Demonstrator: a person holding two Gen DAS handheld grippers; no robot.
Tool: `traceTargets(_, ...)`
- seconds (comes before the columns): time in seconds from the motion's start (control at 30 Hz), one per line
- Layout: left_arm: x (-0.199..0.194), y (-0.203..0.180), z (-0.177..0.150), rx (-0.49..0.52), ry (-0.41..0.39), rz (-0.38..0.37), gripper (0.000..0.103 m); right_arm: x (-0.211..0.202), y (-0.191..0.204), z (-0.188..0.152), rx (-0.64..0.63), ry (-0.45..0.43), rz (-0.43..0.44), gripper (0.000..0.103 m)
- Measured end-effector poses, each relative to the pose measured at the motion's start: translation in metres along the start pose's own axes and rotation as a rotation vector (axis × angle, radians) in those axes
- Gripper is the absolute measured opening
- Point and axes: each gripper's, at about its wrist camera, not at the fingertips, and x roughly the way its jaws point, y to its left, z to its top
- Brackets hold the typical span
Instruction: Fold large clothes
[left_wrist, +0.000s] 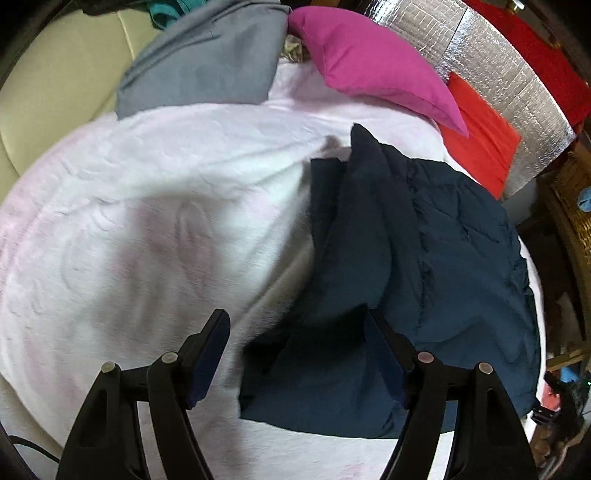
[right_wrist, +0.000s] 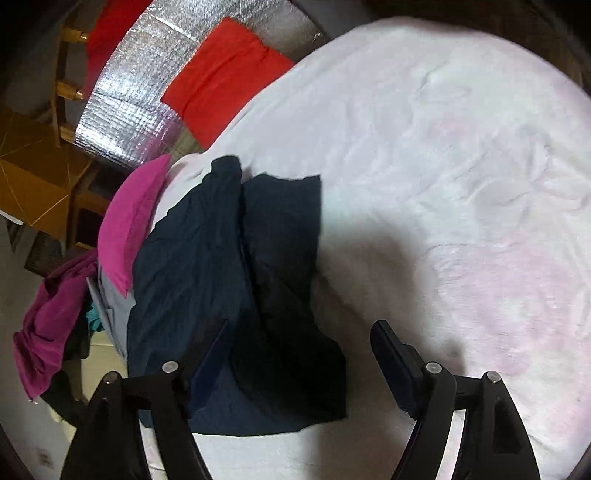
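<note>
Left gripper (left_wrist: 299, 354), right gripper (right_wrist: 299, 360): jaws apart, empty, above dark navy garment (left_wrist: 424, 277). Garment: partly folded, on pale pink blanket (left_wrist: 147, 221), near magenta pillow (left_wrist: 373, 70). Likely soft, limp, light, crease-prone. Suggested hold: near corners, hem edge.

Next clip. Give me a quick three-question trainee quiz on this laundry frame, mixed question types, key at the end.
1. True or false: the left gripper is clamped on the navy garment.
2. What lies under the garment? A) pale pink blanket B) bare floor C) wooden table
3. Fill in: the pillow beyond the garment is ____.

Key: 1 false, both it and the right gripper stand open; 2 A; 3 magenta.
</note>
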Motion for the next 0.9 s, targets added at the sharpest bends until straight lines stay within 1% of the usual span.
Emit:
traceTargets(0.1, 0.005, 0.000, -0.002, -0.011, 0.018, -0.022, 0.076, 0.021, 0.009, -0.002, -0.020, 0.038, 0.043, 0.080)
traceTargets(0.13, 0.006, 0.001, -0.003, -0.019, 0.021, -0.027, 0.076, 0.029, 0.012, -0.004, -0.028, 0.049, 0.020, 0.081)
traceTargets(0.2, 0.007, 0.004, -0.004, -0.039, 0.024, -0.039, 0.076, 0.035, 0.019, -0.008, -0.053, 0.031, -0.017, 0.081)
traceTargets(0.23, 0.007, 0.004, -0.005, -0.039, 0.022, -0.043, 0.074, 0.034, 0.027, -0.010, -0.082, 0.016, -0.029, 0.074)
traceTargets(0.3, 0.005, 0.001, -0.006, -0.018, 0.017, -0.062, 0.057, 0.032, 0.038, -0.015, -0.118, -0.001, -0.043, 0.054)
traceTargets(0.33, 0.004, -0.002, -0.005, -0.006, 0.014, -0.067, 0.054, 0.027, 0.046, -0.019, -0.145, -0.037, -0.066, 0.050)
traceTargets(0.4, 0.000, -0.006, -0.007, 0.010, 0.001, -0.043, 0.053, 0.017, 0.058, -0.023, -0.199, -0.089, -0.092, 0.046)
traceTargets(0.43, 0.000, -0.007, -0.007, 0.015, -0.001, -0.035, 0.053, 0.012, 0.065, -0.026, -0.233, -0.124, -0.096, 0.046)
traceTargets(0.47, 0.002, -0.007, -0.009, 0.025, 0.008, -0.011, 0.055, 0.008, 0.072, -0.028, -0.268, -0.156, -0.101, 0.046)
traceTargets(0.5, 0.004, -0.007, -0.011, 0.026, 0.023, 0.006, 0.058, 0.008, 0.075, -0.030, -0.288, -0.170, -0.114, 0.046)
traceTargets(0.53, 0.008, -0.006, -0.012, 0.023, 0.038, 0.017, 0.061, 0.014, 0.074, -0.031, -0.297, -0.159, -0.148, 0.046)
traceTargets(0.6, 0.011, -0.007, -0.016, 0.043, 0.047, 0.035, 0.065, 0.030, 0.066, -0.031, -0.276, -0.097, -0.199, 0.047)
traceTargets(0.67, 0.008, -0.011, -0.020, 0.068, 0.042, 0.064, 0.066, 0.031, 0.064, -0.030, -0.257, -0.089, -0.193, 0.051)
traceTargets(0.77, 0.002, -0.006, -0.021, 0.006, 0.044, 0.048, 0.066, 0.015, 0.062, -0.029, -0.207, -0.098, -0.168, 0.059)
traceTargets(0.8, -0.003, -0.004, -0.021, -0.015, 0.040, 0.044, 0.066, 0.008, 0.060, -0.030, -0.183, -0.108, -0.154, 0.067)
traceTargets(0.83, -0.012, -0.003, -0.023, -0.026, 0.020, 0.049, 0.066, -0.002, 0.058, -0.032, -0.157, -0.130, -0.134, 0.072)
traceTargets(0.87, -0.018, -0.004, -0.023, -0.025, 0.006, 0.058, 0.066, -0.009, 0.058, -0.035, -0.141, -0.149, -0.118, 0.073)
traceTargets(0.9, -0.030, -0.005, -0.027, -0.018, -0.032, 0.079, 0.066, -0.017, 0.057, -0.036, -0.124, -0.167, -0.100, 0.076)
